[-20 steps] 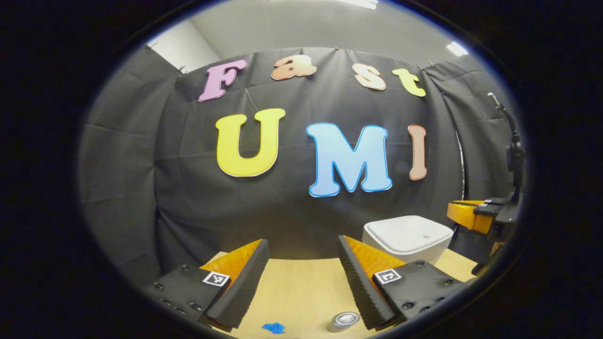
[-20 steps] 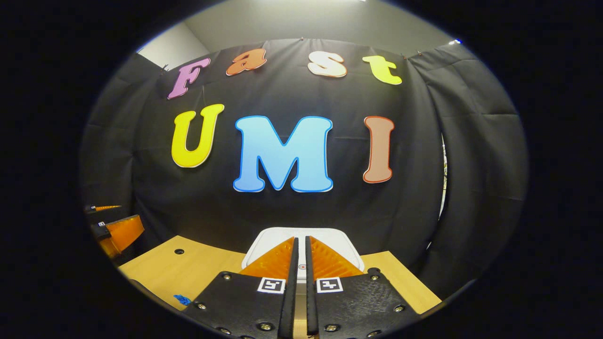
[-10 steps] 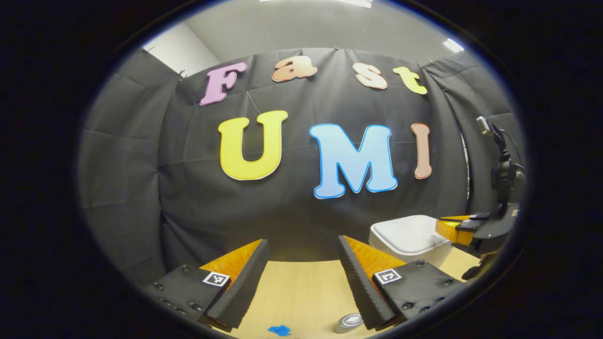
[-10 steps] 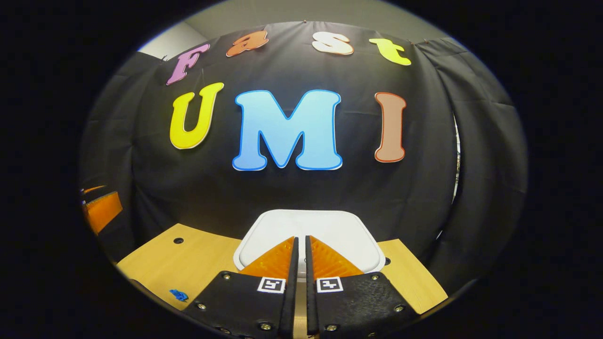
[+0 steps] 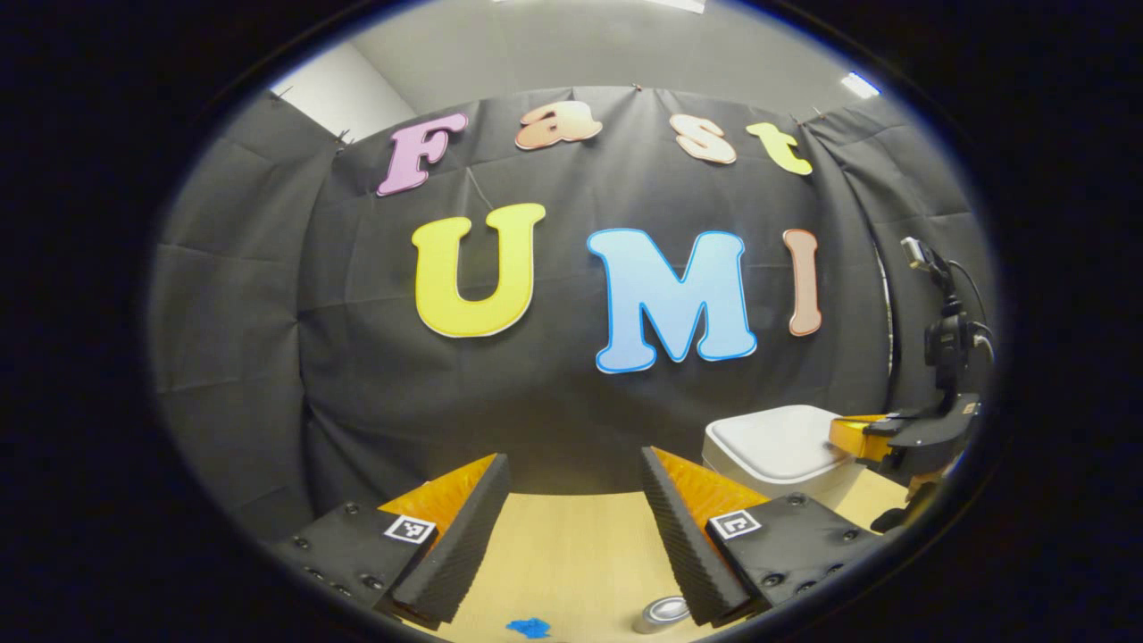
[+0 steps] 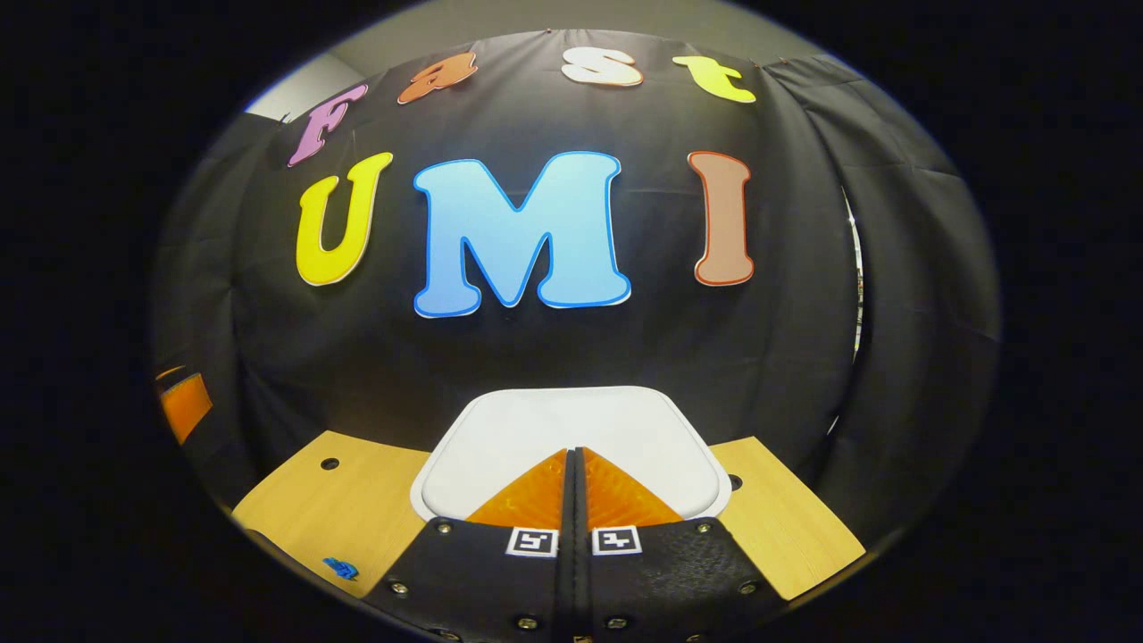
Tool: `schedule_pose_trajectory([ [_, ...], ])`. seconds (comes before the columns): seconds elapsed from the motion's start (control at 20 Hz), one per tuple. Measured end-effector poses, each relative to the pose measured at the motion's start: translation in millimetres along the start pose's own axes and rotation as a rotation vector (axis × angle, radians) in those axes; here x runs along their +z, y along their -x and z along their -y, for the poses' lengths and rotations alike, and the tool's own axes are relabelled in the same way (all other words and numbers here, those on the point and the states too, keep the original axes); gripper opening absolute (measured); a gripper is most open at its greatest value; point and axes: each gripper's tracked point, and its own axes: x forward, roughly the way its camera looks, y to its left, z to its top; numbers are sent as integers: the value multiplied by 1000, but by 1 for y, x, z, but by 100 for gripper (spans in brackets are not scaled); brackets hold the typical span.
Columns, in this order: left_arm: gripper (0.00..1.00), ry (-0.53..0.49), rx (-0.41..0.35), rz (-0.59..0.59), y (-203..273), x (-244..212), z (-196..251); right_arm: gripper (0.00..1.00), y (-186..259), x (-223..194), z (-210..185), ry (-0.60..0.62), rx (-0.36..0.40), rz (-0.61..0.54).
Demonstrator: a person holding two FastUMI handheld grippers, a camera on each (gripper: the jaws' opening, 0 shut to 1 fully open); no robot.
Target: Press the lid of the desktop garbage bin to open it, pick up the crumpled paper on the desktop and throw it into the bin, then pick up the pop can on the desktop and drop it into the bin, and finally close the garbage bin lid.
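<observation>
The white garbage bin [image 5: 775,444] stands at the right of the wooden table with its lid [image 6: 571,418] down. My right gripper [image 6: 574,452] is shut with nothing in it, and its tips are over the front half of the lid, at or just above its surface. From the left gripper view the right gripper [image 5: 859,435] reaches over the bin's right edge. My left gripper [image 5: 573,457] hangs open over the table, holding nothing. Below it lie the silver pop can [image 5: 665,612] on its side and a small blue crumpled paper [image 5: 527,628], which also shows as the crumpled paper [image 6: 339,567].
The light wooden table [image 6: 344,496] has a small round hole [image 6: 329,463] left of the bin. Black cloth walls close the back and sides just behind the bin. The left gripper's finger [image 6: 183,406] shows at the far left edge.
My right gripper has moved forward and down onto the bin lid, and the thin gap between its fingers has gone. The left gripper has barely shifted.
</observation>
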Motion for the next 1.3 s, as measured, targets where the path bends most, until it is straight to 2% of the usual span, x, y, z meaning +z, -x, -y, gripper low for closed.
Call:
schedule_pose_trajectory([
  [0.5,96,1,3,-9,1,-2,0,0,-3,-12,-5,44,30,-5],
  [0.75,96,9,-1,-14,1,-2,3,0,-4,-17,-5,3,45,-2],
  [0.95,96,4,2,-12,3,0,0,0,0,-7,-5,51,41,39],
  [1.05,96,0,3,-8,6,2,-2,0,0,-6,-6,63,33,25],
  [1.3,96,-2,1,-3,5,4,0,0,16,40,-7,37,21,132],
])
